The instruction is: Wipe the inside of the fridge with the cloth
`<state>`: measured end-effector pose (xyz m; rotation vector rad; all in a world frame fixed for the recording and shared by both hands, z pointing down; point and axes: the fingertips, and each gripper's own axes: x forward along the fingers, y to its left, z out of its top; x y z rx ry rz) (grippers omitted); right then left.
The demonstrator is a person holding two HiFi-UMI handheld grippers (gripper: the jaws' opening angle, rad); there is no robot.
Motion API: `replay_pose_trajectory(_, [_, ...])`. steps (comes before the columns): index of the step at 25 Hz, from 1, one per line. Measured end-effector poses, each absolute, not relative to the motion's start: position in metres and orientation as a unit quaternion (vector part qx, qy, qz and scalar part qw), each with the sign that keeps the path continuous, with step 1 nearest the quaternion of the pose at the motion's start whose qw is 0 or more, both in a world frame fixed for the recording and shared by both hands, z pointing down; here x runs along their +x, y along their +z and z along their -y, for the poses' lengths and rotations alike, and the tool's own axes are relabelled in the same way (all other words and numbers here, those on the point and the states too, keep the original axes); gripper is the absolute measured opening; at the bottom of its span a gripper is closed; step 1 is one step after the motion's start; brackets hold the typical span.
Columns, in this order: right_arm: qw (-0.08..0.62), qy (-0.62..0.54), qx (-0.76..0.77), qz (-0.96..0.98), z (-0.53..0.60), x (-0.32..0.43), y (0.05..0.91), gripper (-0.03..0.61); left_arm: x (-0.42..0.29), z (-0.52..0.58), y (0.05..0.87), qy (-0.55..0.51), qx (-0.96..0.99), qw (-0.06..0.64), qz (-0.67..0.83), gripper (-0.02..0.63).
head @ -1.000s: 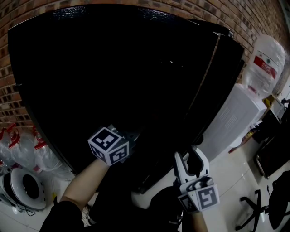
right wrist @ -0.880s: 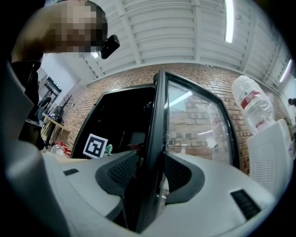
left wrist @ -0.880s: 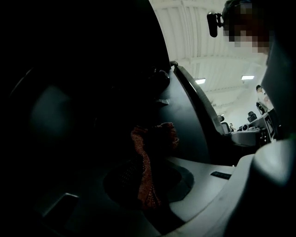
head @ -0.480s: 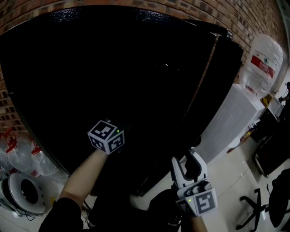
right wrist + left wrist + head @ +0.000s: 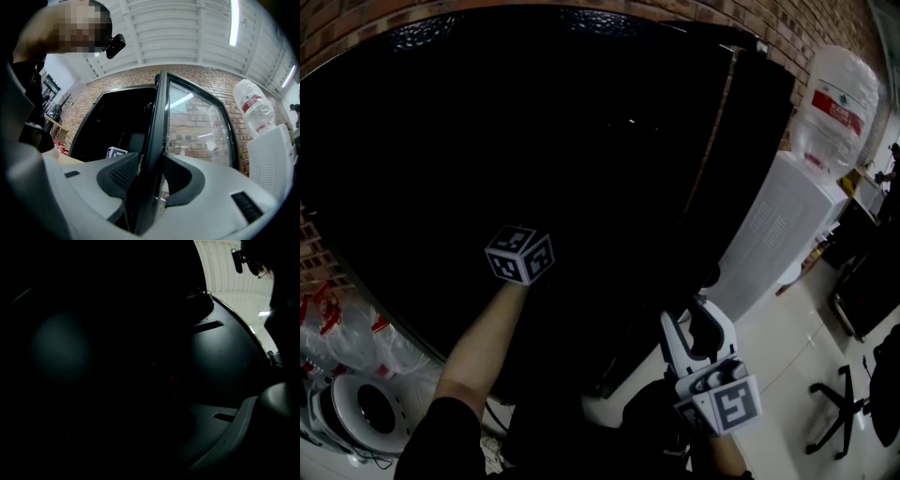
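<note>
The fridge [image 5: 534, 141] is a dark cabinet whose inside shows almost black. Its glass door [image 5: 750, 122] stands open to the right. My left arm reaches into the dark opening; only its marker cube [image 5: 520, 254] shows in the head view, the jaws are lost in the dark. In the left gripper view one grey finger [image 5: 236, 427] shows faintly and no cloth can be made out. My right gripper [image 5: 703, 314] grips the door's front edge, with the black door frame [image 5: 152, 140] between its pads [image 5: 123, 172].
A white water dispenser [image 5: 787, 225] with a large bottle [image 5: 834, 103] stands right of the door. A round white fan [image 5: 356, 417] and plastic bags [image 5: 323, 328] lie at the lower left. A chair base [image 5: 844, 412] is at the lower right.
My left arm has pushed further into the fridge, its marker cube moving up in the head view. The right gripper has stayed on the door edge.
</note>
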<state>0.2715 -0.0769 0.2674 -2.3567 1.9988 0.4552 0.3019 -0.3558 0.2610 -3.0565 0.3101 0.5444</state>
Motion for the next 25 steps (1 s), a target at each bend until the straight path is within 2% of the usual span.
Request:
replay_pose_trajectory(8, [0.015,0.139,-0.764,-0.63,0.077,0.275,0.266,0.17,0.323,0.403,0.269,0.149,-0.978,-0.006,-0.148,0.043])
replay_pose_trajectory(17, [0.005,0.144,-0.77,-0.622,0.079,0.275,0.264,0.17,0.332,0.417,0.265,0.113,-0.962,0.101,-0.227,0.041])
replay_pose_trajectory(20, [0.009,0.134,-0.772,-0.621,0.077,0.275,0.267,0.17,0.334,0.42,0.269,0.107,-0.962,0.086,-0.236,0.041])
replay_pose_trajectory(25, [0.022,0.125,-0.769,-0.627,0.077,0.275,0.265,0.17,0.32,0.425,0.266,0.108,-0.965,0.018,-0.238,0.044])
